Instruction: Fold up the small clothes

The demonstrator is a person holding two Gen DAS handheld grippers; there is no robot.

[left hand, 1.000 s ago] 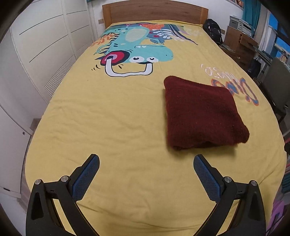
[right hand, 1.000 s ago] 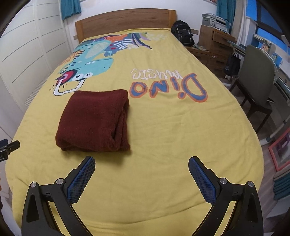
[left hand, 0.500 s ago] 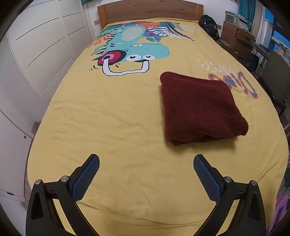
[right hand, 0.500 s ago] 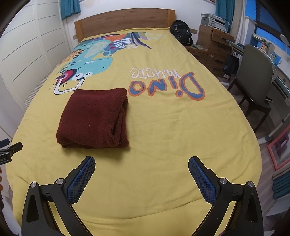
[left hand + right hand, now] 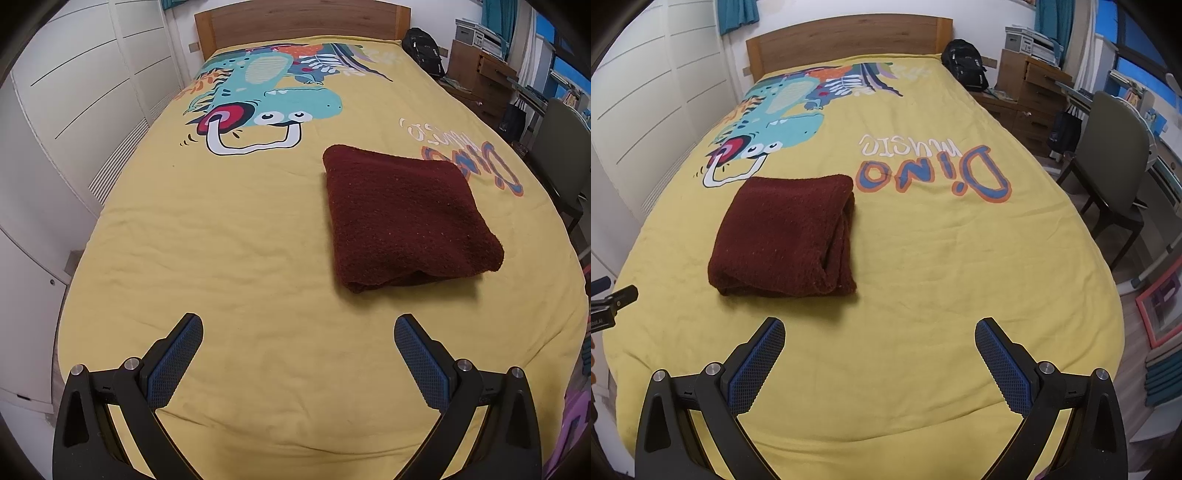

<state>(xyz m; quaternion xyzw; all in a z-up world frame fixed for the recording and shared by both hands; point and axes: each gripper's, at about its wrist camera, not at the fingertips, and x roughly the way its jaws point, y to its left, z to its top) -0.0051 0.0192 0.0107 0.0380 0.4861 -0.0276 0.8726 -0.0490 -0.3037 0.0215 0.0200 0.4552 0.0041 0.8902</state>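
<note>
A dark red fuzzy garment (image 5: 406, 218) lies folded into a thick rectangle on the yellow dinosaur bedspread (image 5: 221, 240). In the right wrist view the folded garment (image 5: 786, 236) sits left of centre, its layered edge facing right. My left gripper (image 5: 298, 332) is open and empty above the near part of the bed, the garment ahead and to its right. My right gripper (image 5: 880, 332) is open and empty, the garment ahead and to its left. Neither gripper touches it.
White wardrobe doors (image 5: 74, 110) run along the bed's left side. A wooden headboard (image 5: 846, 40) stands at the far end. A black backpack (image 5: 964, 68), wooden drawers (image 5: 1030, 96) and a grey chair (image 5: 1115, 155) stand to the right. Part of the left gripper (image 5: 613, 299) shows at the left edge.
Both grippers have drawn back slightly, staying open. In the left wrist view the folded garment has shifted a little left and down. The garment itself has not moved on the bed.
</note>
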